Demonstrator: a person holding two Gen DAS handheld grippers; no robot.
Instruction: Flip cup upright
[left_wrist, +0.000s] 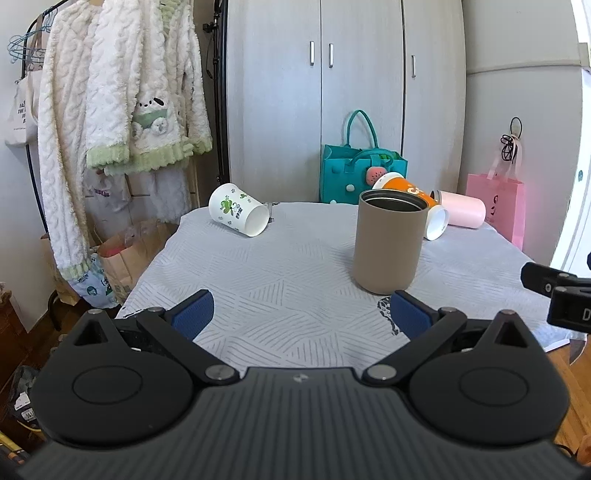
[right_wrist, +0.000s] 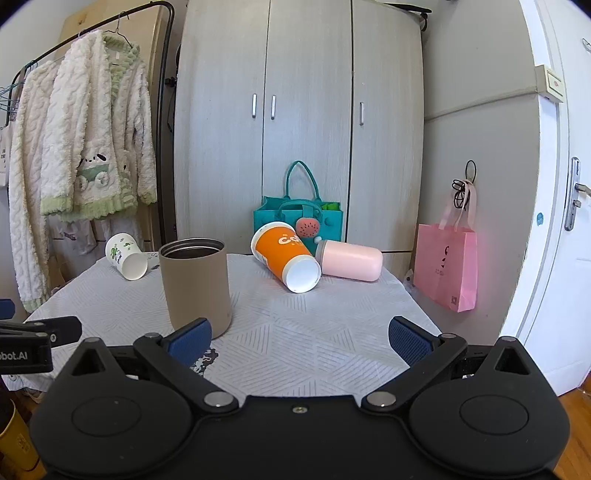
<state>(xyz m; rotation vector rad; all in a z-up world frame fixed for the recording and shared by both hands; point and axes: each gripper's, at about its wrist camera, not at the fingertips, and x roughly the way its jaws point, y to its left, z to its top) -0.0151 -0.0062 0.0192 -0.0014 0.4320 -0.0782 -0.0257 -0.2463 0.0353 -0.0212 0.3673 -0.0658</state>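
Observation:
A tan cup (left_wrist: 388, 243) stands upright, mouth up, on the table (left_wrist: 280, 280); it also shows in the right wrist view (right_wrist: 195, 284). A white paper cup with green print (left_wrist: 238, 209) (right_wrist: 125, 256) lies on its side at the far left. An orange paper cup (right_wrist: 286, 256) (left_wrist: 417, 201) lies on its side beside a pink cup (right_wrist: 351, 260) (left_wrist: 463, 208), also on its side. My left gripper (left_wrist: 301, 315) is open and empty, just in front of the tan cup. My right gripper (right_wrist: 300, 338) is open and empty, to the tan cup's right.
The table has a patterned grey cloth (right_wrist: 314, 325). A teal bag (right_wrist: 299, 218) and a wardrobe (right_wrist: 295, 110) stand behind it. A pink bag (right_wrist: 445, 266) hangs at the right near a door (right_wrist: 561, 221). Fluffy clothes (left_wrist: 122, 92) hang on a rack at the left.

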